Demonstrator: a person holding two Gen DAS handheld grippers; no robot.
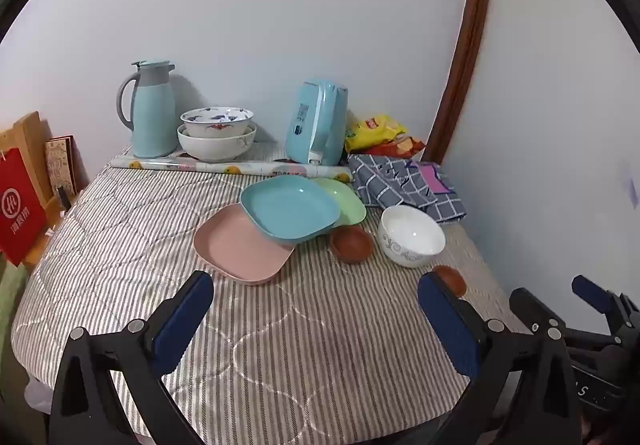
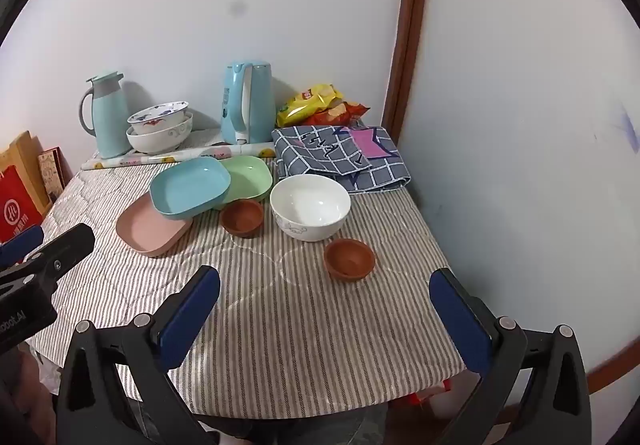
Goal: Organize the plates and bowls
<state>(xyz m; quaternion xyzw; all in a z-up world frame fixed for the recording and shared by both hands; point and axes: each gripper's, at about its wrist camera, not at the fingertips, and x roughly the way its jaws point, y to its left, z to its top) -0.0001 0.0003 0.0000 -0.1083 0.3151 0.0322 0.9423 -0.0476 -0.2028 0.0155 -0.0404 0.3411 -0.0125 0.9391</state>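
Both tools are hovering over the near edge of the worktop (image 2: 280, 325), which is wearing a striped quilted cloth. The left tool (image 1: 316, 309) is standing with its jaws fully apart and nothing between them; the right tool (image 2: 324, 305) is doing the same.

Three shallow plates are lying overlapped at mid-worktop: the blue plate (image 2: 190, 189) is resting on top, its near left part over the pink plate (image 2: 150, 231) and its far right part over the green plate (image 2: 248, 175). A small brown bowl (image 2: 242, 217) is sitting just near the green plate, close beside the white bowl (image 2: 310, 207) to its right. A second small brown bowl (image 2: 349, 258) is sitting nearer, apart from the others, to the right.

At the far edge two larger bowls are standing nested, the patterned bowl (image 2: 158, 117) inside the plain white one (image 2: 160, 139), between a pale blue jug (image 2: 106, 113) on the left and a blue kettle (image 2: 248, 101) on the right. A folded checked cloth (image 2: 340, 157) is lying at the far right, with snack bags (image 2: 316, 105) behind it.
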